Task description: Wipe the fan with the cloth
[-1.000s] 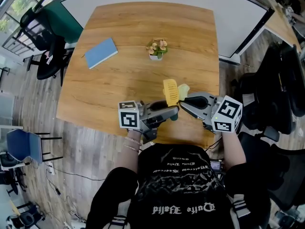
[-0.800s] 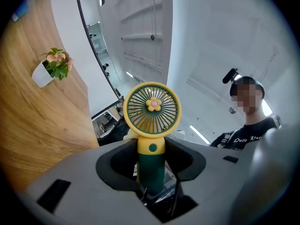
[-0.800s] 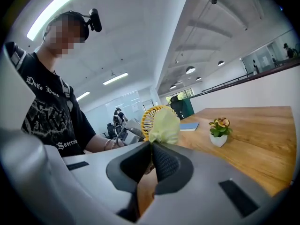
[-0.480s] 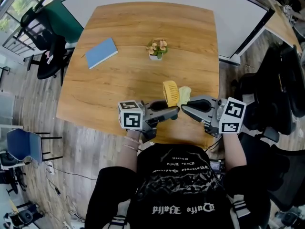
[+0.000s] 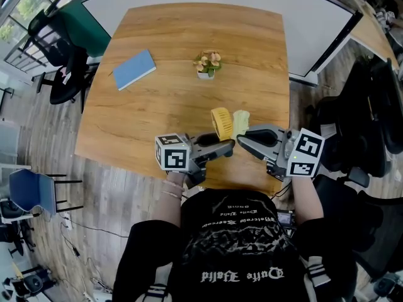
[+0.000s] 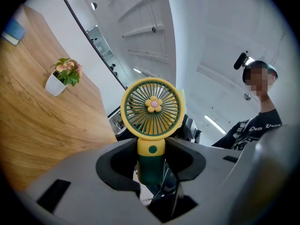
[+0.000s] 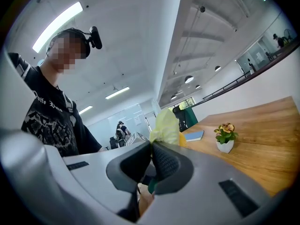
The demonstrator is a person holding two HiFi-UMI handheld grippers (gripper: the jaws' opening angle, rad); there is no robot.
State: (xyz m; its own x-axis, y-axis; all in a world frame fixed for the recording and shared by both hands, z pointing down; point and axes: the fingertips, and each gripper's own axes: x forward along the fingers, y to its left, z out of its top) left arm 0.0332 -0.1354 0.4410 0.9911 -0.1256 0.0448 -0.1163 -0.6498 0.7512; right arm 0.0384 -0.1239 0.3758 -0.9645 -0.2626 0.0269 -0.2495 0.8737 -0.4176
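Left gripper (image 6: 151, 159): closed on the green handle of the fan (image 6: 151, 108), round yellow head up.
Right gripper (image 7: 151, 161): pinched shut on the yellow cloth (image 7: 165, 124), poking up past the jaws.
Fan and cloth: just beside each other, low middle of the head view, above the table (image 5: 157, 115).
Table top: blue book (image 5: 133, 69) upper left, flower pot (image 5: 207, 65) upper middle.

The cloth (image 7: 165, 123) hides most of the fan (image 7: 182, 138)
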